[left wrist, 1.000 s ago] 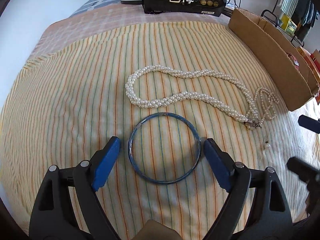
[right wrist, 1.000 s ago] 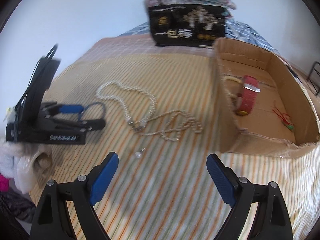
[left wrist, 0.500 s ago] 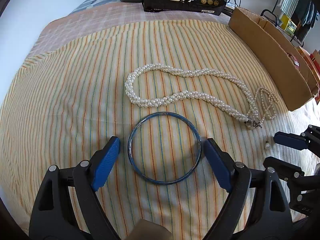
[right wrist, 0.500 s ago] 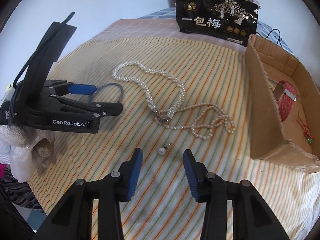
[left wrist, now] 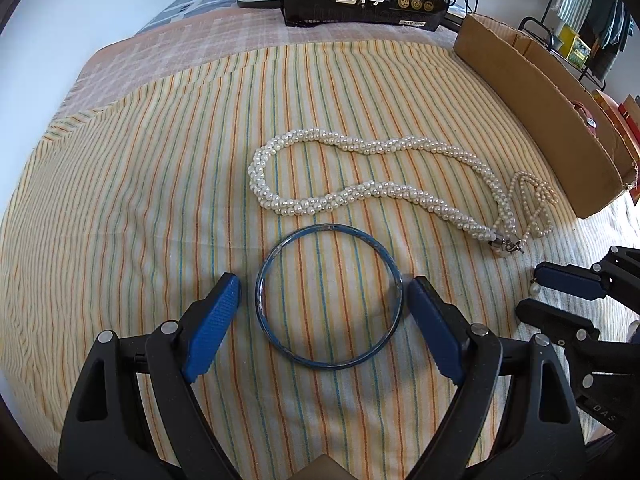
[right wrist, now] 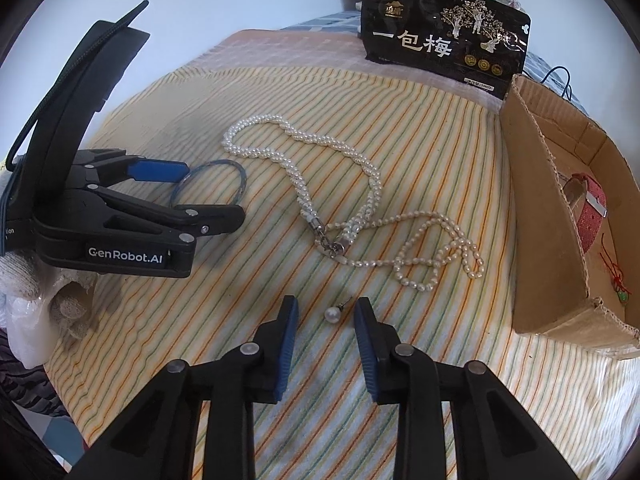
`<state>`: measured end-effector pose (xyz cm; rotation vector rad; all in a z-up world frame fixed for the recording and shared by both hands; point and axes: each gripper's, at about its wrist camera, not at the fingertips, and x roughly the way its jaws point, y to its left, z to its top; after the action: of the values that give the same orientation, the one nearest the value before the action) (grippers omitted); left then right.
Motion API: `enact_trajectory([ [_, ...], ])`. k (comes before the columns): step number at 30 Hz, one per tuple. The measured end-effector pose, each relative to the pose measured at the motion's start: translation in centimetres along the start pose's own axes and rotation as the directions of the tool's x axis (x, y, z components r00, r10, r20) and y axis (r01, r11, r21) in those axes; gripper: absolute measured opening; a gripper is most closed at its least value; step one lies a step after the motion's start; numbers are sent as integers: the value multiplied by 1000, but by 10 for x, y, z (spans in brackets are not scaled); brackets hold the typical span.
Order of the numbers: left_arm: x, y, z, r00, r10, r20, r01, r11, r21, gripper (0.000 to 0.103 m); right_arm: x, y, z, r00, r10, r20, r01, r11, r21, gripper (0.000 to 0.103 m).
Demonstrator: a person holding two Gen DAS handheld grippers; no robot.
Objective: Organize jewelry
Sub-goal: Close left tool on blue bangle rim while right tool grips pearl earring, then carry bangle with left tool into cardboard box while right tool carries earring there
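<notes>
A black pouch [right wrist: 444, 46] at the far edge of the striped cloth [left wrist: 140, 208] bears three large gold characters, 一包梅; the smaller print beneath them is too fine for me to read. On the side of my left gripper [right wrist: 200, 188], seen from the right wrist, I read "GenRobot.AI" in white.

My left gripper [left wrist: 320, 300] has its jaws wide apart, one blue pad on either side of a blue bangle [left wrist: 328, 296] that lies flat on the cloth. The right pad looks to be at the bangle's rim, though I cannot tell whether it touches; the left pad is just clear of it.

My right gripper [right wrist: 325, 316] has its jaws partly closed but not together, with a pearl earring [right wrist: 332, 314] lying on the cloth between the pads, touching neither.

A twisted pearl necklace [left wrist: 360, 176] lies beyond the bangle, its clasp end meeting a thinner pearl strand [right wrist: 436, 248]. A cardboard box [right wrist: 548, 216] stands on the right, holding a red band [right wrist: 592, 212] and a red cord with a green bead [right wrist: 618, 280].
</notes>
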<state>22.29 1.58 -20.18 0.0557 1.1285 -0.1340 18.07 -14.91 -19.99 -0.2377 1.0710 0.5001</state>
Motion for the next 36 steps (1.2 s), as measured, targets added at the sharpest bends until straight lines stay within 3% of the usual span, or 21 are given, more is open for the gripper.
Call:
enact_trajectory([
  [7, -1, 0, -1, 1000, 4, 9, -4, 1000, 2, 86, 0, 0, 0, 1000, -4, 1, 4, 1000, -18, 18],
  [14, -3, 1, 0, 1000, 5, 21, -5, 1000, 4, 73, -1, 0, -1, 1000, -14, 5, 14, 1000, -20, 6],
  [27, -10, 4, -3, 999, 7, 39, -6, 1000, -12, 73, -6, -1, 0, 999, -20, 30, 21, 1000, -20, 6],
  [36, -32, 7, -5, 995, 28, 91, -27, 999, -18, 73, -21, 2, 3, 998, -21, 66, 22, 999, -25, 6],
])
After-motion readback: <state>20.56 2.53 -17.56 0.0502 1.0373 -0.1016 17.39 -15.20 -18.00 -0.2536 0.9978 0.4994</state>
